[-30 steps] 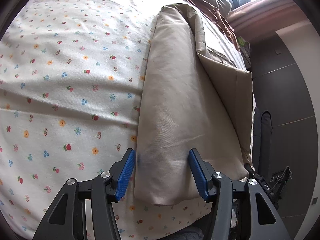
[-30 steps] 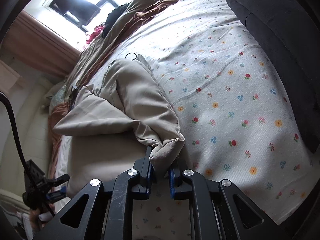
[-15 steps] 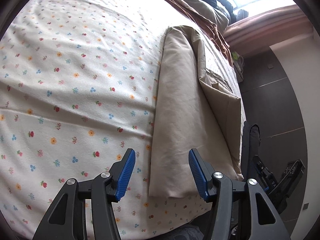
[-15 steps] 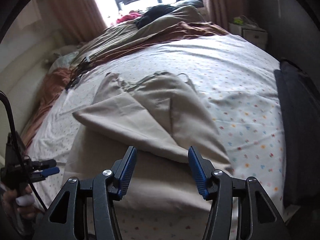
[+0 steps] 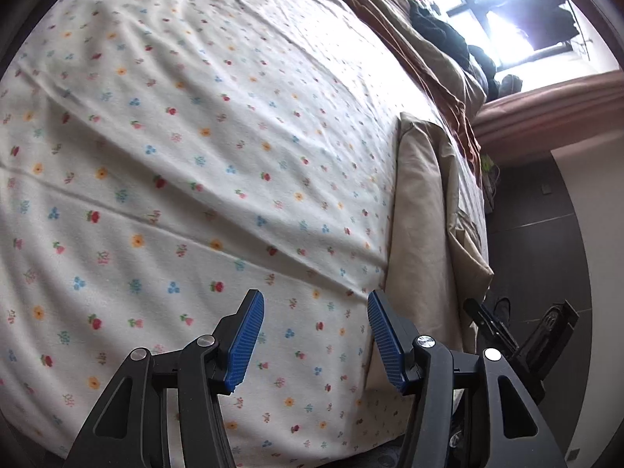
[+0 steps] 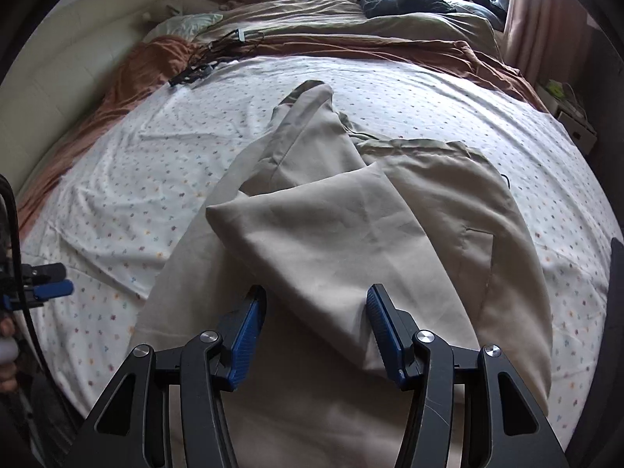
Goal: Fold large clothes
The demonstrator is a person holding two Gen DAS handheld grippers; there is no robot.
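Hovering wide open and empty, right gripper (image 6: 312,327) and left gripper (image 5: 312,331) flank the beige garment (image 6: 351,241), probably seeking its edges.

Black claw (image 6: 316,323), ribbed blue pads (image 6: 245,331)

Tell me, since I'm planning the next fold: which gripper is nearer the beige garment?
Right. The right gripper hovers open directly over the beige garment. The left gripper hangs open over the floral sheet, beside the garment's edge.

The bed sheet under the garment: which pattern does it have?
White bed sheet with small multicoloured flowers; clearest in the left wrist view.
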